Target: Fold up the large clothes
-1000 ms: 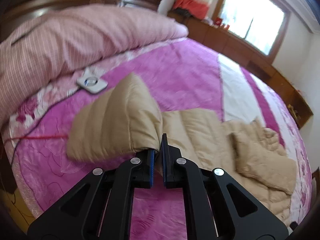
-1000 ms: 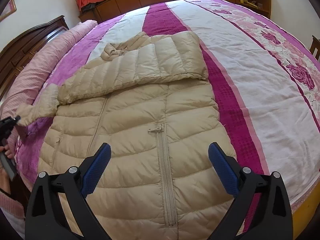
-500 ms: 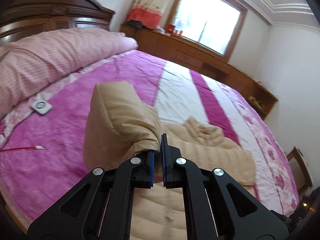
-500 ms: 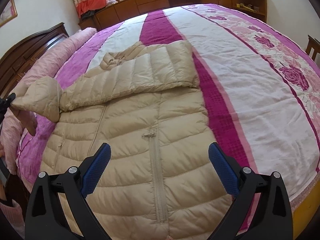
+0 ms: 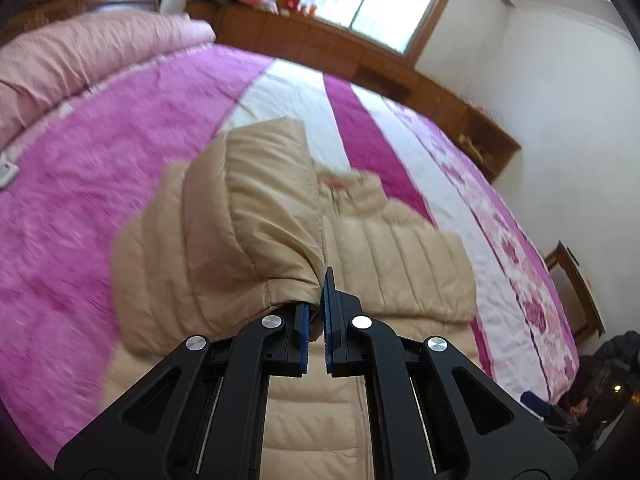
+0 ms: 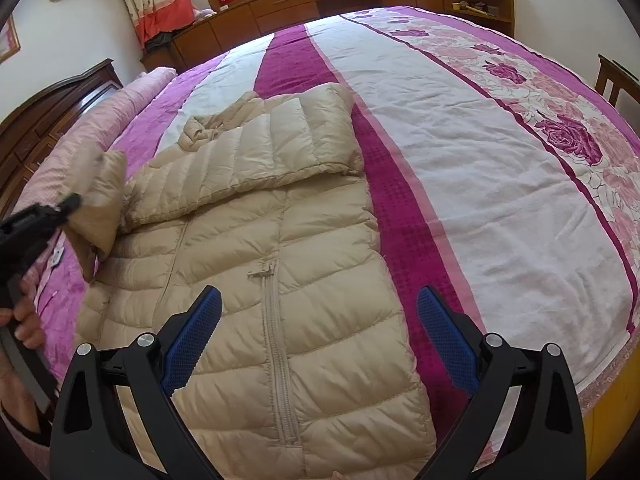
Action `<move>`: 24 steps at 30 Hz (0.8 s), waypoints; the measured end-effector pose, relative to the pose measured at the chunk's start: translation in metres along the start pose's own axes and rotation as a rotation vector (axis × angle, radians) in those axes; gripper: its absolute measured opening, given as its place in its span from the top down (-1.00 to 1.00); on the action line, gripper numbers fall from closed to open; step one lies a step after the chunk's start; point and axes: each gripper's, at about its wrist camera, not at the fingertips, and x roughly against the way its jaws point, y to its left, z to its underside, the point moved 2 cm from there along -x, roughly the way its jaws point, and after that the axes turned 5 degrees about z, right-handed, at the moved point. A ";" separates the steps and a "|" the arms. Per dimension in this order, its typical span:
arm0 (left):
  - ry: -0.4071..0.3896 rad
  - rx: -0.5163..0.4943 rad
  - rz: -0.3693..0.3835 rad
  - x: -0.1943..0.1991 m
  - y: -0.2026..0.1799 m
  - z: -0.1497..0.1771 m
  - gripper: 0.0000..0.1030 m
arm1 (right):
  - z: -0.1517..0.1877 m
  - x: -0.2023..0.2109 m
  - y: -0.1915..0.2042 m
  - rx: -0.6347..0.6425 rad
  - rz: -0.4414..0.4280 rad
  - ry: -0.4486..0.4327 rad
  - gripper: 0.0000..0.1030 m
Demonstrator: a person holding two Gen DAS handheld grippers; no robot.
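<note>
My left hand-held gripper (image 5: 316, 312) is clamped shut on the cuff of the beige puffer jacket's sleeve (image 5: 224, 216), lifted w/ the sleeve bunched just ahead of the pads. Right hand-held gripper (image 6: 320, 328) hangs wide open, holding nothing, directly over the jacket (image 6: 280, 264), which lies zipped, front-up, on the bed (image 6: 460, 152) below it.

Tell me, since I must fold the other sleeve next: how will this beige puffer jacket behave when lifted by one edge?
Probably floppy: the sleeve pinched in the left gripper droops from the grip. Likely light for its bulk, given the puffy quilting of the jacket. Its sheen hints it may slip.
</note>
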 end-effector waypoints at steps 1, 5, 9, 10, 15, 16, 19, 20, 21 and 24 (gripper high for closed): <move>0.020 -0.003 0.000 -0.008 -0.002 0.005 0.90 | 0.000 0.000 0.000 -0.001 0.001 0.000 -0.83; 0.094 -0.021 -0.010 -0.036 -0.006 0.023 0.90 | 0.000 -0.001 -0.003 -0.003 0.009 -0.002 -0.83; 0.165 -0.034 -0.023 -0.063 -0.006 0.037 0.90 | 0.000 -0.003 -0.005 -0.009 0.010 0.001 -0.84; 0.180 -0.037 -0.027 -0.068 -0.006 0.041 0.90 | 0.000 -0.003 -0.006 -0.009 0.010 0.002 -0.84; 0.241 -0.047 -0.030 -0.082 -0.005 0.055 0.78 | 0.000 -0.003 -0.006 -0.010 0.009 0.003 -0.83; 0.246 -0.048 -0.024 -0.081 -0.006 0.054 0.66 | 0.000 -0.004 -0.006 -0.009 0.009 0.003 -0.83; 0.259 -0.057 0.000 -0.070 -0.010 0.052 0.24 | -0.001 -0.004 -0.005 -0.006 0.006 0.002 -0.83; 0.261 -0.064 0.005 -0.063 -0.010 0.052 0.17 | -0.002 -0.004 -0.004 -0.004 0.003 0.002 -0.84; 0.264 -0.071 0.004 -0.059 -0.011 0.052 0.09 | -0.003 -0.004 -0.001 0.000 -0.003 0.001 -0.84; 0.264 -0.106 -0.011 -0.040 -0.010 0.050 -0.09 | -0.008 -0.003 0.008 0.018 -0.020 -0.002 -0.83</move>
